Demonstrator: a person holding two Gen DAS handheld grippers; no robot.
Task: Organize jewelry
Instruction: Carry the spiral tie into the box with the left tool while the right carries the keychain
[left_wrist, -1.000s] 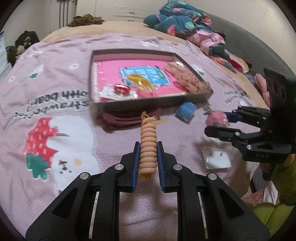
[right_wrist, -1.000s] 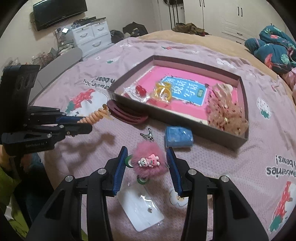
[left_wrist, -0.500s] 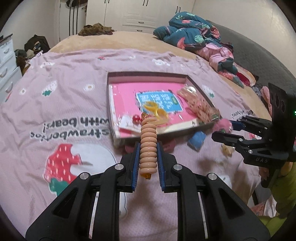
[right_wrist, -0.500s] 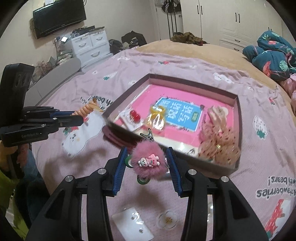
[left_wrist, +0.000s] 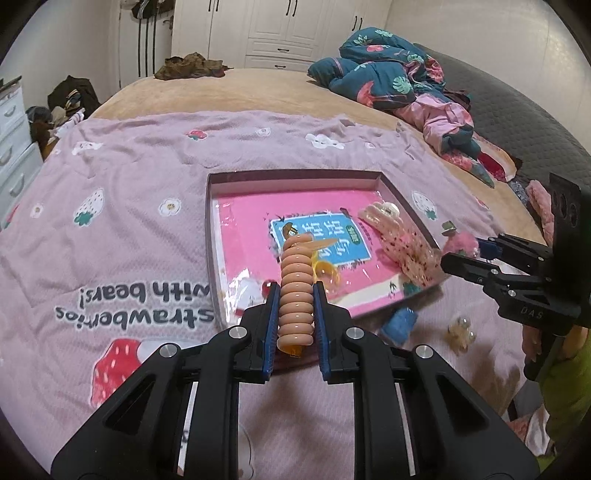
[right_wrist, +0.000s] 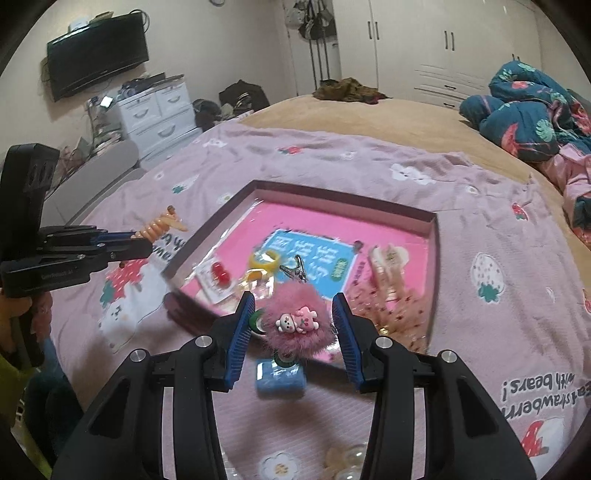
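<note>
Gripping a peach spiral hair tie, the left gripper has narrow jaws; the right gripper pinches a fluffy pink pompom clip. Both hang above the box on the bed.

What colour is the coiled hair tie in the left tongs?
Peach; the hair tie shows best in the left wrist view.

Both grippers are black plastic frames with triangular cut-outs, silver screws at the joints and blue ribbed pads lining the fingers. The right gripper bears small white lettering. The person wears a yellow-green sleeve.
</note>
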